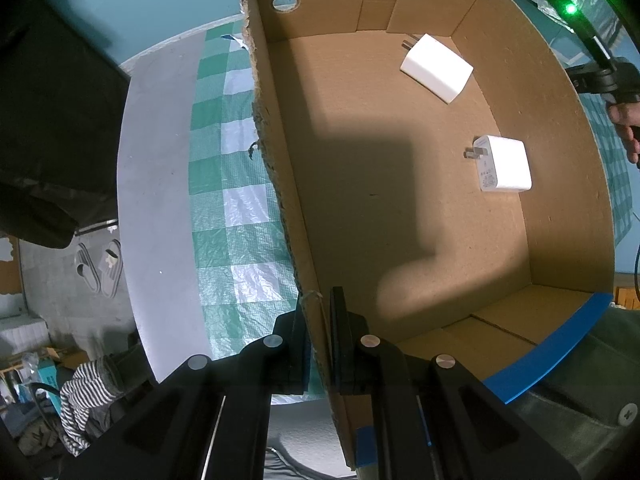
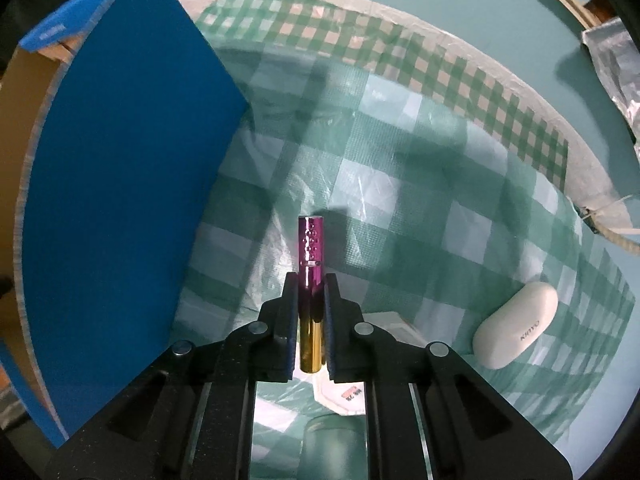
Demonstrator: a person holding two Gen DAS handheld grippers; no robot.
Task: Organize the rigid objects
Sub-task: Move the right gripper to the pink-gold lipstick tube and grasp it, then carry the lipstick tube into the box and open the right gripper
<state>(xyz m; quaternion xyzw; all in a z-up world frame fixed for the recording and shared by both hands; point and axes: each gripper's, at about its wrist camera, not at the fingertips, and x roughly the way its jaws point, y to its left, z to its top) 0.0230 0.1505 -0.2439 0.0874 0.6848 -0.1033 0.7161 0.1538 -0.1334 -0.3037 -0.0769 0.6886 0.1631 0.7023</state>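
My left gripper [image 1: 320,300] is shut on the left wall of an open cardboard box [image 1: 276,168], one finger inside and one outside. Two white plug chargers lie on the box floor: one [image 1: 437,67] at the far end, one [image 1: 505,169] at the right. My right gripper [image 2: 311,284] is shut on a pink and gold tube [image 2: 310,268], held above the green checked cloth [image 2: 420,184]. The tube's pink end sticks out past the fingertips. The box's blue outer wall [image 2: 120,184] stands just left of it. The right gripper's handle and hand [image 1: 612,84] show beyond the box's right wall.
A white oval case [image 2: 516,332] lies on the cloth at the right. A white packet with a red label [image 2: 348,396] lies under my right gripper. The table edge [image 1: 160,200] runs left of the box, with slippers [image 1: 102,268] on the floor below.
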